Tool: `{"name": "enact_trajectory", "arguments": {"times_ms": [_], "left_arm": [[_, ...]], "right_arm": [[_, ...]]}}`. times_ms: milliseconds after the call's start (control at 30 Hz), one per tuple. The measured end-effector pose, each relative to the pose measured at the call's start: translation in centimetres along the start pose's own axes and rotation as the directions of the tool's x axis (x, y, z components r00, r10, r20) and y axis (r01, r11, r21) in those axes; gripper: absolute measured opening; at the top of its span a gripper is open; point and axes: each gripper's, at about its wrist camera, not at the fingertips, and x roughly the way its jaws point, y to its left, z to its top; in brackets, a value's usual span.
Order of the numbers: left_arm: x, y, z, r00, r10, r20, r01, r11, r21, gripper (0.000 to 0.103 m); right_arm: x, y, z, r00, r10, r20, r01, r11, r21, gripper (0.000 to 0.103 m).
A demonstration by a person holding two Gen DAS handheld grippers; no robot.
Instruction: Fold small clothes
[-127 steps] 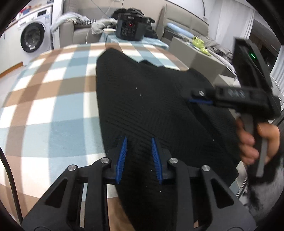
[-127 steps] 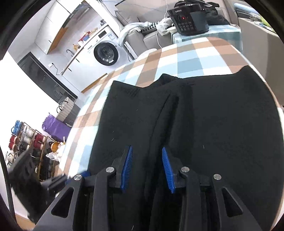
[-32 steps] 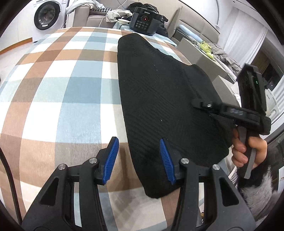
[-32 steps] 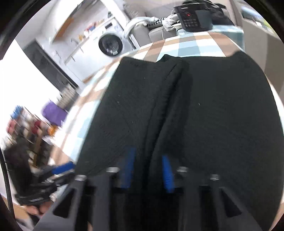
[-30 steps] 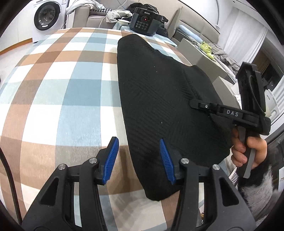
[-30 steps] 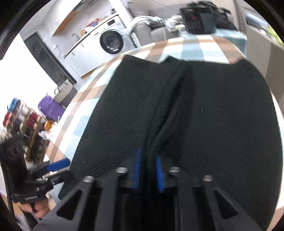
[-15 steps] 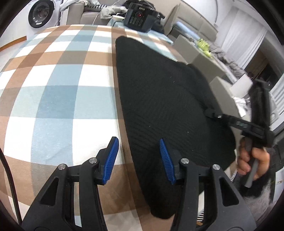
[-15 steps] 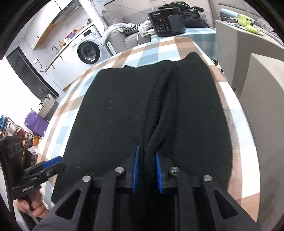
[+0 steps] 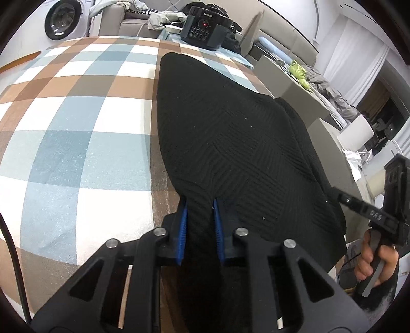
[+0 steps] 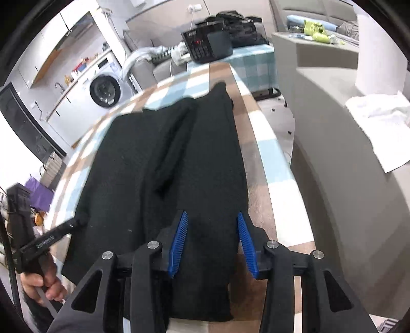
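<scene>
A black knit garment (image 9: 230, 133) lies flat on the checked tablecloth (image 9: 77, 128), with a raised fold (image 10: 174, 143) running down its middle. My left gripper (image 9: 199, 202) sits at the garment's near left edge. Its jaws are closing and the blue pads (image 9: 182, 230) pinch a ridge of the cloth. My right gripper (image 10: 212, 215) hovers over the garment's (image 10: 143, 158) near right part. Its jaws are opening and the cloth lies below them, untouched by the pads (image 10: 178, 246). Each gripper also appears in the other's view, the right gripper (image 9: 358, 202) and the left gripper (image 10: 77, 220), held in a hand.
A black appliance (image 9: 205, 25) stands beyond the table's far end, with a washing machine (image 9: 57, 20) further left. The table's right edge (image 10: 264, 164) drops to the floor beside grey furniture (image 10: 333, 102) with a white cloth (image 10: 379, 120) on it.
My left gripper moved forward onto the garment's left edge and closed on it. My right gripper let go of the middle fold, shifted to the right and opened.
</scene>
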Motion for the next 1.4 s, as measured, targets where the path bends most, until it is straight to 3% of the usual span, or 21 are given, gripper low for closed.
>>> {"name": "enact_trajectory", "arguments": {"times_ms": [67, 267, 667, 1033, 1100, 1200, 1400], "left_arm": [[-0.1, 0.1, -0.1, 1.0, 0.008, 0.011, -0.008, 1.0, -0.008, 0.015], [-0.6, 0.9, -0.1, 0.999, 0.023, 0.023, -0.023, 1.0, -0.015, 0.013], [-7.6, 9.1, -2.5, 0.987, 0.146, 0.07, -0.138, 0.984, -0.109, 0.013], [-9.9, 9.8, -2.7, 0.982, 0.158, 0.103, -0.151, 0.986, -0.068, 0.014], [-10.3, 9.5, -2.7, 0.981, 0.156, 0.112, -0.151, 0.987, -0.058, 0.025], [-11.2, 9.1, -3.0, 0.981, 0.145, 0.127, -0.139, 0.989, -0.055, 0.041], [-12.1, 7.9, -3.5, 0.986, 0.099, 0.135, -0.095, 0.995, -0.036, 0.07]], "right_arm": [[0.7, 0.3, -0.2, 1.0, -0.005, -0.014, 0.005, 1.0, -0.02, 0.041], [1.1, 2.5, -0.8, 1.0, -0.002, -0.016, 0.0, 0.997, -0.075, 0.026], [1.9, 11.4, -4.0, 0.988, 0.114, -0.107, -0.135, 0.968, -0.212, 0.026], [-0.9, 10.3, -4.5, 0.998, -0.034, -0.061, 0.02, 0.976, -0.216, 0.031], [-1.7, 10.8, -4.1, 1.0, 0.003, -0.031, -0.009, 0.977, -0.212, 0.031], [-1.8, 11.9, -3.2, 0.991, 0.132, -0.038, -0.137, 0.973, -0.186, 0.042], [2.1, 13.9, -1.1, 0.962, 0.25, -0.107, -0.265, 0.951, -0.159, 0.042]]}}
